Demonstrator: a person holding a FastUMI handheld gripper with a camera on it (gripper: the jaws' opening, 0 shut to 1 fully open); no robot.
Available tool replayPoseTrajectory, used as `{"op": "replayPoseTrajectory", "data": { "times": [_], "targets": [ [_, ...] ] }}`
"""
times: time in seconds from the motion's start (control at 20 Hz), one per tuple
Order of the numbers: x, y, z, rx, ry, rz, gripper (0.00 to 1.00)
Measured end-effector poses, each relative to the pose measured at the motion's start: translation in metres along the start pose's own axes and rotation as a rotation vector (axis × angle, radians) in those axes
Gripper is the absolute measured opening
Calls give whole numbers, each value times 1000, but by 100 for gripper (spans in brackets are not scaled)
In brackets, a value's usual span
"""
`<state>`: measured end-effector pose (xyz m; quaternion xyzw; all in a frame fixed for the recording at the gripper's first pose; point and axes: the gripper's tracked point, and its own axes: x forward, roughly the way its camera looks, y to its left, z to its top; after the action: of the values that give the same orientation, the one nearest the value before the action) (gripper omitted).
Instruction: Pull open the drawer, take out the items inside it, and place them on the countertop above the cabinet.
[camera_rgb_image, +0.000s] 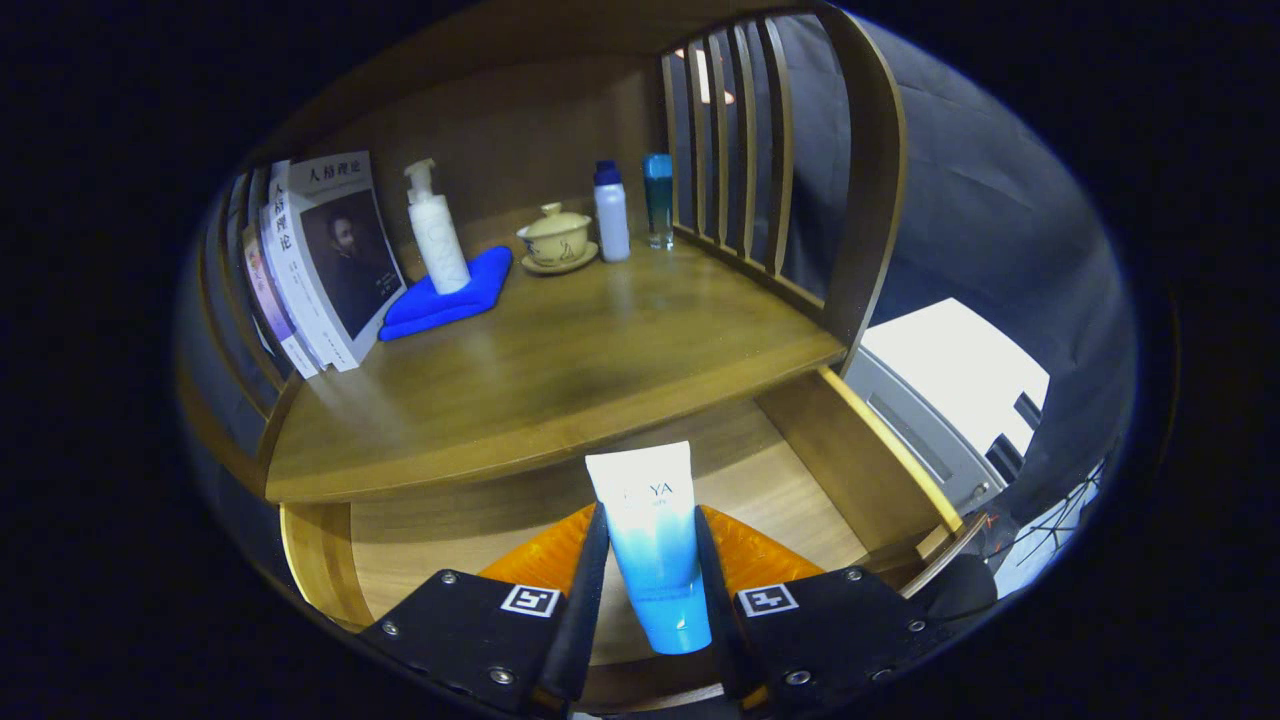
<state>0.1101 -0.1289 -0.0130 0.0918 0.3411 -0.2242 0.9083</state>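
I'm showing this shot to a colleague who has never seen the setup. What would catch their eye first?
First the white-and-blue tube, clamped between the gripper fingers above the open drawer. Next, on the countertop beyond it, a white pump bottle standing on a bright blue cloth, with books leaning just left of them.

Upper left I see books (335, 255) leaning upright; beside them a white pump bottle (437, 230) stands on a blue cloth (450, 295); a lidded cup (555, 237) sits centre.
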Motion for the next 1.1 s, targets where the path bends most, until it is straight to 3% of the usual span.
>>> {"op": "replayPoseTrajectory", "data": {
  "times": [0.5, 1.1],
  "targets": [
    [-18, 45, 66, -92, -117, 59, 50],
    [62, 54, 78, -126, -26, 110, 50]
  ]
}}
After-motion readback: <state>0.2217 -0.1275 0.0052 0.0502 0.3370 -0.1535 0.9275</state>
